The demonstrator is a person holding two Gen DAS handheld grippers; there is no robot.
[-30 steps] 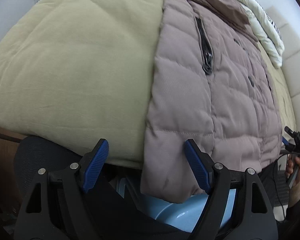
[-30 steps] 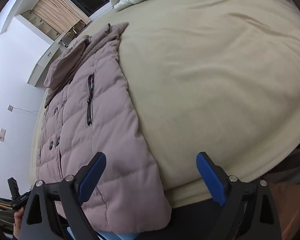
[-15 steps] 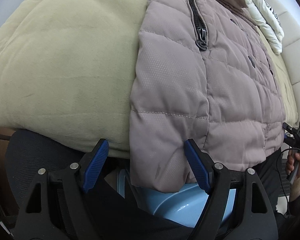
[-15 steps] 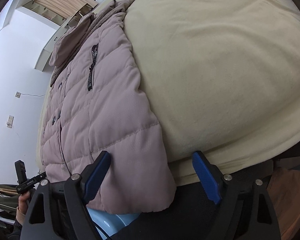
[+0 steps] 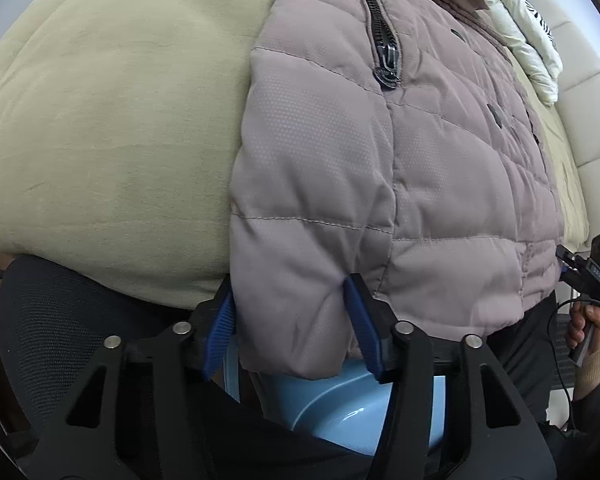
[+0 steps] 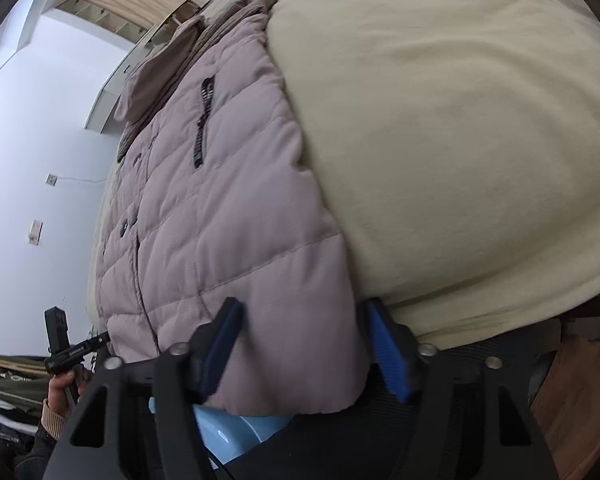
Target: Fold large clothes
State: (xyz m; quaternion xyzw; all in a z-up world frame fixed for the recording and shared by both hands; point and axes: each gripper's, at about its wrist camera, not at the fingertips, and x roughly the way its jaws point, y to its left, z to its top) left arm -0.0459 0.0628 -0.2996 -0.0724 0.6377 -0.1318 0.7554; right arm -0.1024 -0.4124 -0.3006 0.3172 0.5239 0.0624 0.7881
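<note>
Gripping the near hem of the puffy mauve jacket (image 5: pixel 400 168) at both corners, I have each gripper on a thick fold. My left gripper (image 5: pixel 292 320) has its blue pads (image 5: pixel 362 322) pressed into the hem corner that hangs over the near edge of the bed; its jaws have just been closing onto that padding. My right gripper (image 6: pixel 306 350) has also just been closing, and the other hem corner fills the gap between its pads (image 6: pixel 388 350), which seem to pinch it, though blur softens that view. The jacket lies front up along the beige bedspread (image 5: pixel 112 132), collar at the far end, pocket zipper (image 5: pixel 382 56) showing. Below the hem sits a light blue basin (image 5: pixel 340 412). A white duvet (image 5: pixel 520 28) is bunched at the far end of the bed.
</note>
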